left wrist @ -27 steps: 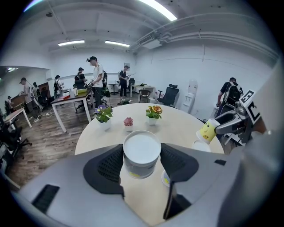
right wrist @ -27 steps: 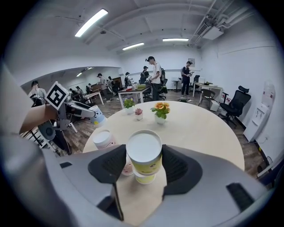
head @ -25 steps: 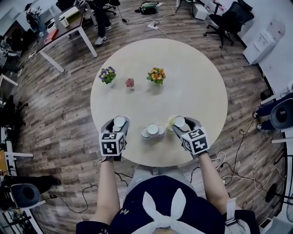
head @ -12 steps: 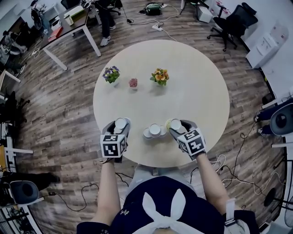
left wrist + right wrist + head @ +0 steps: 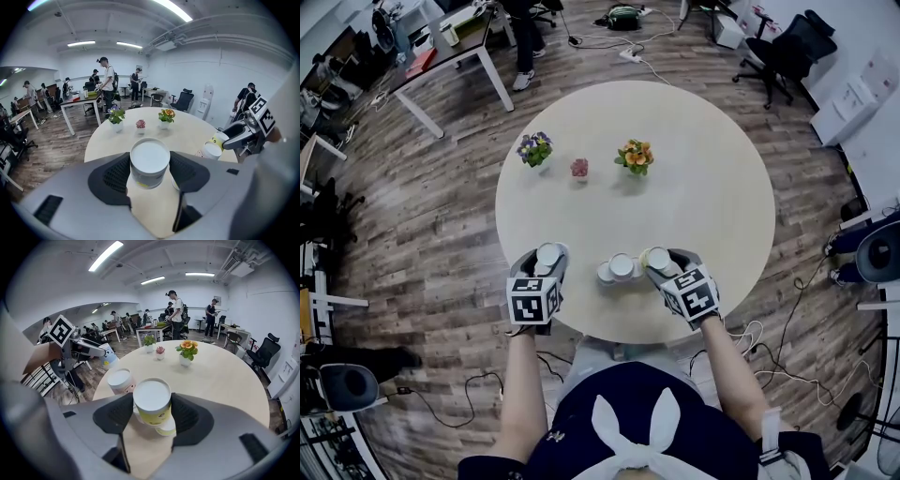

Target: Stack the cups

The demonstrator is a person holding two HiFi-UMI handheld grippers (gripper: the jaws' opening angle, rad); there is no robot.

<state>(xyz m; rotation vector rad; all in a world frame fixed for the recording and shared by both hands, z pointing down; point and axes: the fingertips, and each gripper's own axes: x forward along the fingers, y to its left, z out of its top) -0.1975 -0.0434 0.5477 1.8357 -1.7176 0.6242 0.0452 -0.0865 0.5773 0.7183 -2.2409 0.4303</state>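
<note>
My left gripper (image 5: 547,260) is shut on a white cup (image 5: 547,253), held upright over the table's near edge; the left gripper view shows that cup (image 5: 149,157) wedged between both pads. My right gripper (image 5: 659,263) is shut on a yellow-green cup (image 5: 657,257), seen between the pads in the right gripper view as the held cup (image 5: 153,399). Two cups stand together on the round table (image 5: 703,178) between the grippers: a pink-marked cup (image 5: 621,266) (image 5: 120,380) and a lower cup (image 5: 605,274). Another cup (image 5: 167,428) shows partly under the held one.
Three small flower pots stand on the far half: purple (image 5: 534,149), pink (image 5: 579,169), orange (image 5: 635,157). The table's near edge (image 5: 609,337) lies just under both grippers. Desks, office chairs, cables and several people fill the room beyond.
My right gripper has carried its cup left and a little down, closing on the two cups standing in the middle. The left gripper has kept its place.
</note>
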